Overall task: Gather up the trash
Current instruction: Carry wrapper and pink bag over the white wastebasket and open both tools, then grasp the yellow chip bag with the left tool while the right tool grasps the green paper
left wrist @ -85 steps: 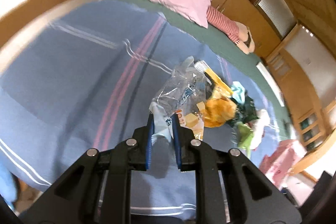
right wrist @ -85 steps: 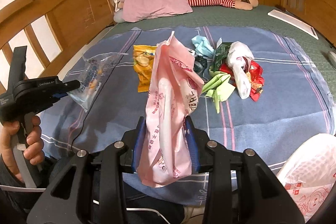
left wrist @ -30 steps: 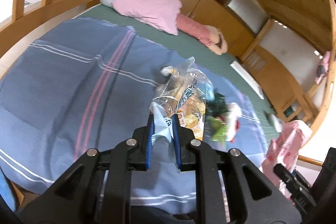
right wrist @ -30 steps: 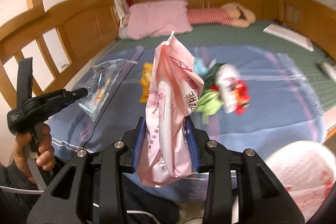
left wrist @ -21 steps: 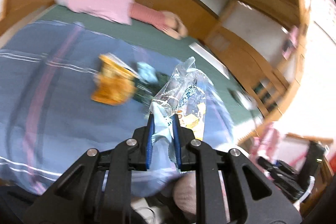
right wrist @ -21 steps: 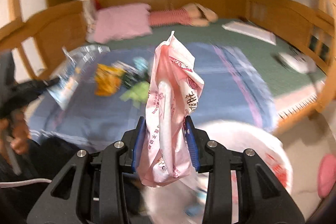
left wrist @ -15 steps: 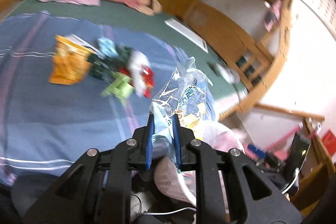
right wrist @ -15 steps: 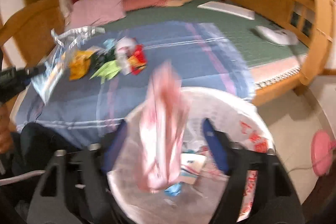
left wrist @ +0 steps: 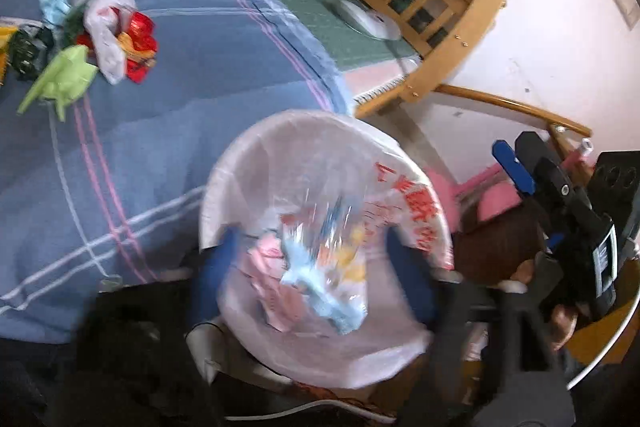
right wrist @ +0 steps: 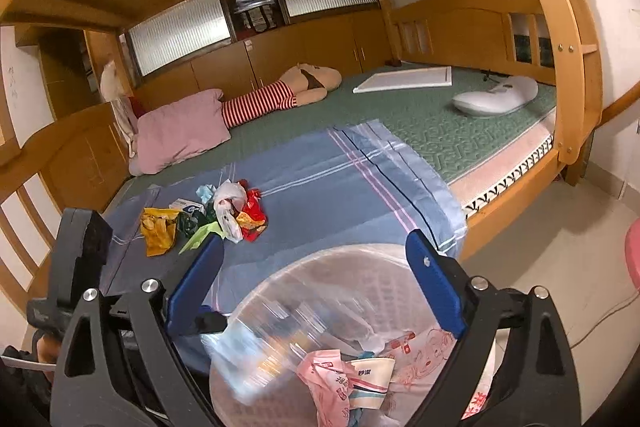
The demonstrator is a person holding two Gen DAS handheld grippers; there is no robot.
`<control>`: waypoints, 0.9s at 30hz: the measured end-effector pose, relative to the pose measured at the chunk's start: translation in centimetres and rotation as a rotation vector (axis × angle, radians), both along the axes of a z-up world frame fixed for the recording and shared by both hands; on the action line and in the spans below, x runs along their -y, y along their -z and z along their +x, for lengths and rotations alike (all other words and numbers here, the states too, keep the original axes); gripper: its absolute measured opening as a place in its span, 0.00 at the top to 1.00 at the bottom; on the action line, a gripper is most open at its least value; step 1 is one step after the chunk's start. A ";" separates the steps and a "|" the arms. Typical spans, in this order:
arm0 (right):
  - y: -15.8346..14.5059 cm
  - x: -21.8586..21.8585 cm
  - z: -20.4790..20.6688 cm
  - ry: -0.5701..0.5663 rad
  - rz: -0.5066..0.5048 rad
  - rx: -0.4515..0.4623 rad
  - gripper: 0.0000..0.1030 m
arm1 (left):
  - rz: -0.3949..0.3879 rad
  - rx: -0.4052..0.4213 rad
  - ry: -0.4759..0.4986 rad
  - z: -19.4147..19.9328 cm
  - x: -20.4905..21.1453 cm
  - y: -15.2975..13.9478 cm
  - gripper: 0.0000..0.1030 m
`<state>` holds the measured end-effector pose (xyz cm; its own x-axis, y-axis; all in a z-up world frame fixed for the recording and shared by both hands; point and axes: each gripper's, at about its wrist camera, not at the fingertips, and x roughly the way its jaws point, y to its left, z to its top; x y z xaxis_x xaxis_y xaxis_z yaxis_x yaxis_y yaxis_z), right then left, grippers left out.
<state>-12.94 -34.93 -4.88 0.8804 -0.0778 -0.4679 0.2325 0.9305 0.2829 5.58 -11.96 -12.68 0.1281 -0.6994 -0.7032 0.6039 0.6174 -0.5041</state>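
A white bin lined with a red-printed bag stands beside the bed. My left gripper is open above it, and the clear plastic wrapper is blurred, loose over the bin between its fingers. The pink bag lies inside the bin. My right gripper is open and empty above the bin. A pile of trash lies on the blue blanket: a green wrapper, a white bag, a red wrapper and an orange bag.
The blue striped blanket covers a green mattress inside a wooden bunk frame. A pink pillow, a striped plush toy, a white board and a white device lie on the bed. Tiled floor lies to the right.
Both grippers swung from the bed to over the bin. My right gripper opened and the pink bag dropped in. My left gripper opened and let go of the clear wrapper.
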 end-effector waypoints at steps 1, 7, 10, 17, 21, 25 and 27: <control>0.2 0.2 0.4 -0.001 0.009 -0.009 0.12 | 0.006 0.017 -0.015 0.2 -0.4 -0.1 0.19; 1.1 -0.5 3.2 -0.050 0.020 -0.072 0.12 | 0.166 0.164 -0.359 6.6 -7.1 -1.2 0.19; 1.5 -1.6 5.1 -0.070 0.010 -0.112 0.12 | 0.316 0.255 -0.623 11.6 -12.0 -1.5 0.19; 2.8 -5.5 12.5 -0.111 0.099 -0.216 0.12 | 0.286 0.191 -0.934 20.8 -20.6 0.7 0.17; 4.0 -10.3 17.9 -0.167 0.075 -0.288 0.12 | 0.153 0.062 -0.883 23.1 -21.4 3.0 0.16; 5.5 -13.4 21.5 -0.194 0.136 -0.295 0.12 | 0.215 0.065 -0.798 24.6 -20.5 4.4 0.53; 6.2 -14.6 22.9 -0.202 0.182 -0.289 0.12 | 0.198 0.024 -0.763 24.8 -20.2 5.1 0.75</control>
<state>9.96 -20.33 -11.10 0.6998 0.1901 -0.6886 0.1443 0.9064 0.3969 30.41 8.24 -17.79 0.5389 -0.2743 -0.7964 -0.0139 0.9425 -0.3340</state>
